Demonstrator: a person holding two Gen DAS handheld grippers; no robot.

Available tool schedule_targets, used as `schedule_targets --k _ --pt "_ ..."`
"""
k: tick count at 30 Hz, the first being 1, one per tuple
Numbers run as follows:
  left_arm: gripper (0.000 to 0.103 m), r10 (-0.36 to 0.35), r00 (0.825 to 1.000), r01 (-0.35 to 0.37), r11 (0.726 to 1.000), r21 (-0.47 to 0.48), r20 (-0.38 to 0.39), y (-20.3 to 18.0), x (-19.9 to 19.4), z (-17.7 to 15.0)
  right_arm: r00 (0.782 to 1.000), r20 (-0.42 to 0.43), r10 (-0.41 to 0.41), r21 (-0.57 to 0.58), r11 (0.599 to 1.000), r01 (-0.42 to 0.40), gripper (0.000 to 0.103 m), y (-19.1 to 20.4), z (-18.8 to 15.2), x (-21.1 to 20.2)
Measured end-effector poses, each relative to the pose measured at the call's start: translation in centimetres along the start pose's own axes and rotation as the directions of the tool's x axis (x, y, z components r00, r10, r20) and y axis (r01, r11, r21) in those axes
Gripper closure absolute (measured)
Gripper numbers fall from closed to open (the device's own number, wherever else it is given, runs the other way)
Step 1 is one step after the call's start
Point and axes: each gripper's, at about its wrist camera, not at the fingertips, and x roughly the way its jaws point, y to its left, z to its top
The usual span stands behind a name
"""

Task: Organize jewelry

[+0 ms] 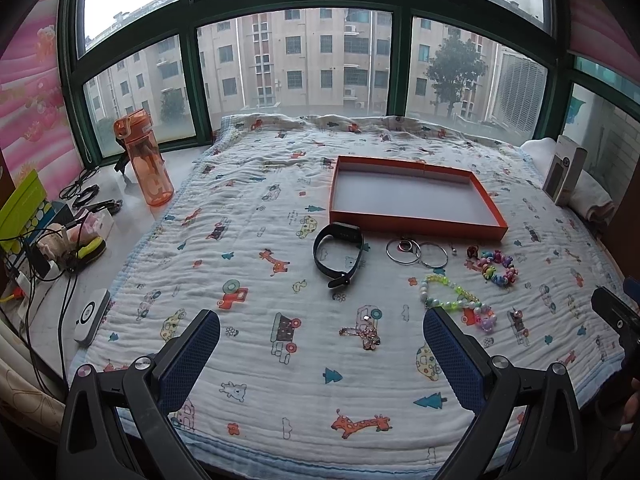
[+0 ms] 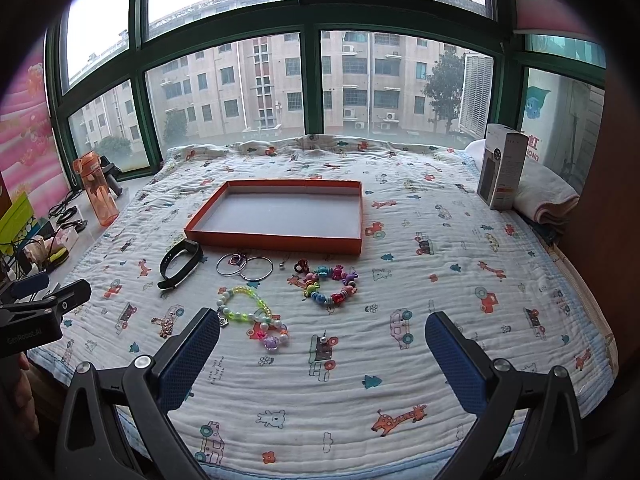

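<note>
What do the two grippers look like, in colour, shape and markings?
Each gripper, left and right, has black angular arms with silver bolts and two fingers faced with dark blue dotted pads. The left gripper's body in the right view bears faint white lettering.

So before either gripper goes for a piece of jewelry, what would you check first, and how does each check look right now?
1. Orange tray empty and ready: ok.
2. Left hand-held gripper open, holding nothing: ok.
3. Right hand-held gripper open, holding nothing: ok.
4. Black wristband lies apart from the silver bangles: ok.
5. Green bead bracelet free of the pink bead bracelet: not ok, they overlap.
6. Small gold chain untangled: cannot tell.
</note>
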Motion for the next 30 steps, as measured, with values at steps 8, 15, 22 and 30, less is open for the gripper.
schedule_targets --k 8,15,22,30 --pt "0.0 0.0 1.0 0.0 1.0 0.001 0.001 0.0 0.0 0.0 1.0 -0.002 0.0 -0.001 1.0 0.0 0.0 0.0 0.1 0.0" --pt "0.0 -0.001 1.0 0.001 1.0 0.001 -0.001 0.1 0.1 -0.1 1.0 -0.005 0.005 -0.003 1.0 -0.005 0.0 0.1 -0.1 0.2" --pt "0.0 -0.013 1.0 0.013 1.0 -0.001 -0.026 0.5 1.4 0.3 1.0 -0.016 0.017 -0.009 1.0 -0.017 0.0 0.0 -0.2 1.1" --pt "0.0 -0.035 0.997 0.036 0.999 0.023 -0.063 0.6 3.7 -0.1 0.998 -0.038 0.047 -0.015 0.999 -0.047 0.0 -0.2 -0.3 2.1"
